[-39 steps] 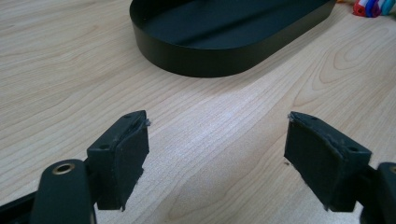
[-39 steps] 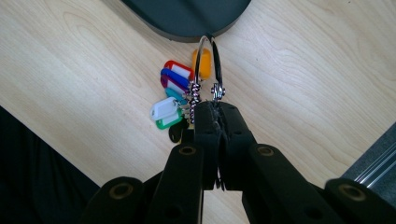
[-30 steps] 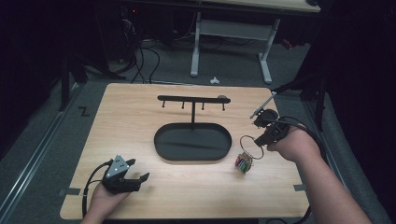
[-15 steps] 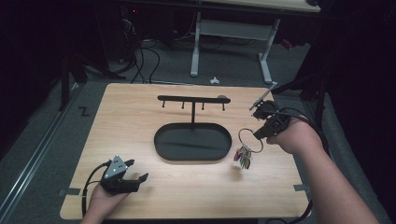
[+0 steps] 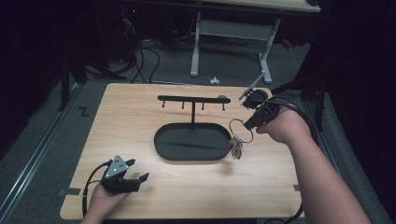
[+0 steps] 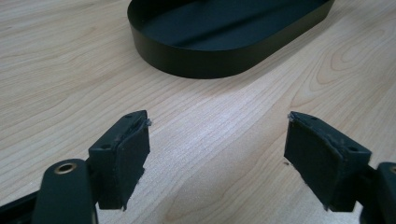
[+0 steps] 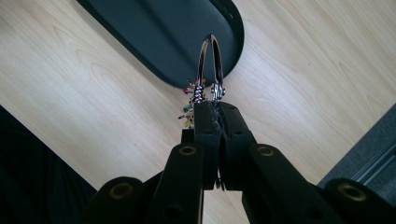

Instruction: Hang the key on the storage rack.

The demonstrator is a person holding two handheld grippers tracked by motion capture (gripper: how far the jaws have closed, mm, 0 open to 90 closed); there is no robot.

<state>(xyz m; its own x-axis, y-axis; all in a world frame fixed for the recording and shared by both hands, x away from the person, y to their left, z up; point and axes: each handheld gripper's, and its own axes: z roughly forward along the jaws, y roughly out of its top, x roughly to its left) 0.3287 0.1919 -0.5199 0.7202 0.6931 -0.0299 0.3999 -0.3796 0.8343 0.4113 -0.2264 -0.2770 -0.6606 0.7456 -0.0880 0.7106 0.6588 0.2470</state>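
A metal ring point(image 5: 241, 130) carrying a bunch of small coloured tags point(image 5: 235, 148) hangs in the air beside the right end of the black oval tray point(image 5: 161, 145). My right gripper point(image 5: 247, 125) is shut on the ring; in the right gripper view the ring point(image 7: 210, 65) juts past the closed jaws with the tags point(image 7: 189, 105) dangling over the tray's edge point(image 7: 233, 28). A black hook rack point(image 5: 192, 99) rises from the tray. My left gripper point(image 5: 134, 171) rests open near the table's front left, its pads point(image 6: 130, 154) wide apart over bare wood, facing the tray point(image 6: 196, 65).
The wooden table point(image 5: 140, 116) has its front edge close to my left hand. A white desk frame point(image 5: 233, 42) and cables point(image 5: 140, 51) stand on the floor behind the table. A cable point(image 5: 299, 107) trails from my right gripper.
My right gripper has lifted the ring of tags off the table and carried it up and left toward the tray's right end. The left gripper has stayed put.
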